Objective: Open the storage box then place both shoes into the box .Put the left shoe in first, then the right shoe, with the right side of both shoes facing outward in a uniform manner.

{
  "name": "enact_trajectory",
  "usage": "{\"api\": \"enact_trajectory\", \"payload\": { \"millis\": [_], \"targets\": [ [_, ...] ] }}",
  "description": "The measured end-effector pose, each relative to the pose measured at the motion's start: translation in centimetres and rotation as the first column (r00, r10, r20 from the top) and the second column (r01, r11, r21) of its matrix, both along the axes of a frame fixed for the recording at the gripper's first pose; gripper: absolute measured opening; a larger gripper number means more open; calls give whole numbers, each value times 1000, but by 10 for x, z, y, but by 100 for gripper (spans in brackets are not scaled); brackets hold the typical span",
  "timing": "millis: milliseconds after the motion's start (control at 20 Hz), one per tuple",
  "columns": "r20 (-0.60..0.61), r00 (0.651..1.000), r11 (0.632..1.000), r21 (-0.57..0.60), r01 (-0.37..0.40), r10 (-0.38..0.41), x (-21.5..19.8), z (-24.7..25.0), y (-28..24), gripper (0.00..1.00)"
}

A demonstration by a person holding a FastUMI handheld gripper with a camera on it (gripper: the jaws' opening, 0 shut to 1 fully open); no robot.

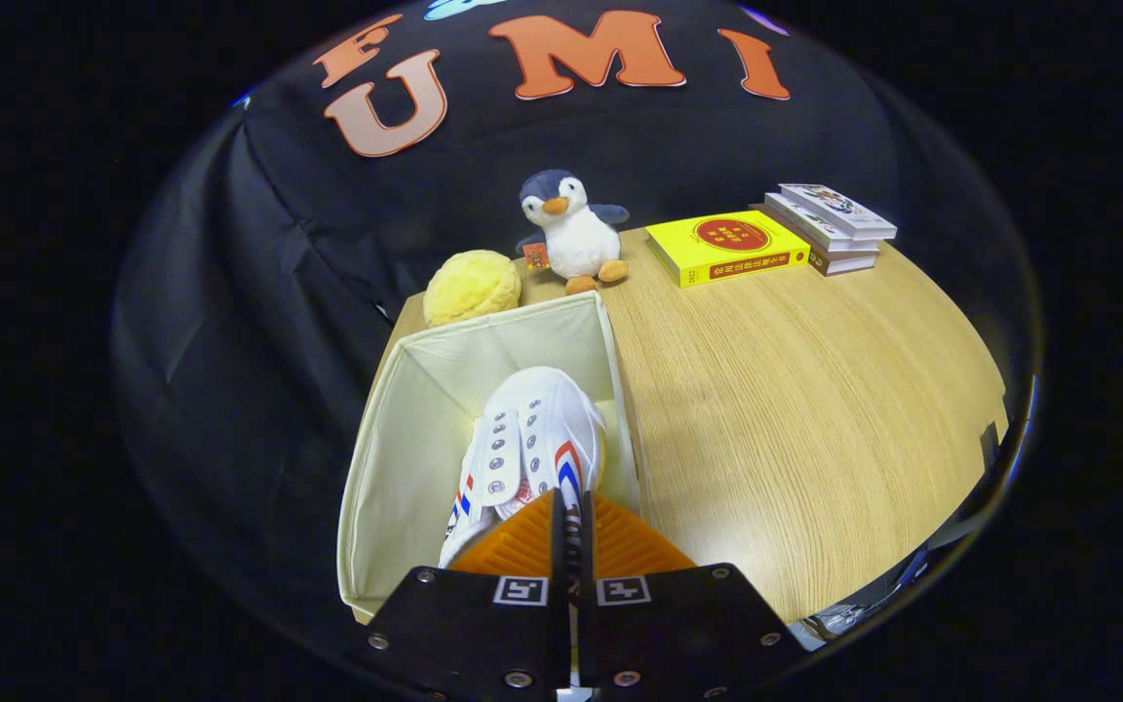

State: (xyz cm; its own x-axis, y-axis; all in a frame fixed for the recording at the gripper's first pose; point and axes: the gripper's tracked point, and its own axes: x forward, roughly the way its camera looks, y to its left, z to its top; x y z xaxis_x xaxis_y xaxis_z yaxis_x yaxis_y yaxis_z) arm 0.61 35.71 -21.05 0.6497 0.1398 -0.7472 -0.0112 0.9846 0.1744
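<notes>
A white canvas shoe (537,439) with red and blue stripes hangs toe-forward inside the open cream fabric storage box (396,458). My gripper (571,507) is above the box's near end, its orange fingers (522,546) shut on the shoe's heel collar, a thin strip of it pinched between them. The shoe sits toward the box's right wall, with the left part of the box's inside bare. The box's floor under the shoe is hidden.
The box stands at the left end of a wooden table (795,409). Beyond it are a yellow plush ball (471,286) and a penguin plush (571,234). A yellow book (725,248) and a stack of books (830,226) lie at the back right.
</notes>
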Motion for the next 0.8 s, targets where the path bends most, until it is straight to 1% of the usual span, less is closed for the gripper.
{"api": "enact_trajectory", "payload": {
  "millis": [50, 100, 200, 250, 300, 350, 400, 450, 500, 550, 600, 650, 800],
  "targets": [
    [10, 1000, 1000, 9, -13, 13, 1, 3, 4, 6],
    [40, 999, 999, 43, -26, 25, 3, 13, 12, 8],
    [125, 992, 998, 52, -37, 31, 14, 42, 12, 11],
    [155, 987, 998, 41, -49, 42, 19, 54, 8, 27],
    [179, 983, 997, 44, -57, 49, 21, 63, 6, 38],
    [195, 980, 997, 55, -60, 48, 23, 70, 3, 55],
    [209, 977, 996, 69, -61, 45, 24, 78, -2, 60],
    [227, 973, 996, 70, -62, 45, 26, 85, -9, 71],
    [243, 969, 996, 61, -60, 44, 28, 91, -19, 77],
    [258, 965, 997, 52, -56, 41, 30, 97, -30, 86],
    [277, 960, 998, 44, -52, 38, 33, 103, -41, 90],
    [292, 956, 998, 34, -47, 35, 35, 108, -52, 97],
    [342, 940, 999, 28, -18, 8, 39, 128, -89, 99]
  ]
}}
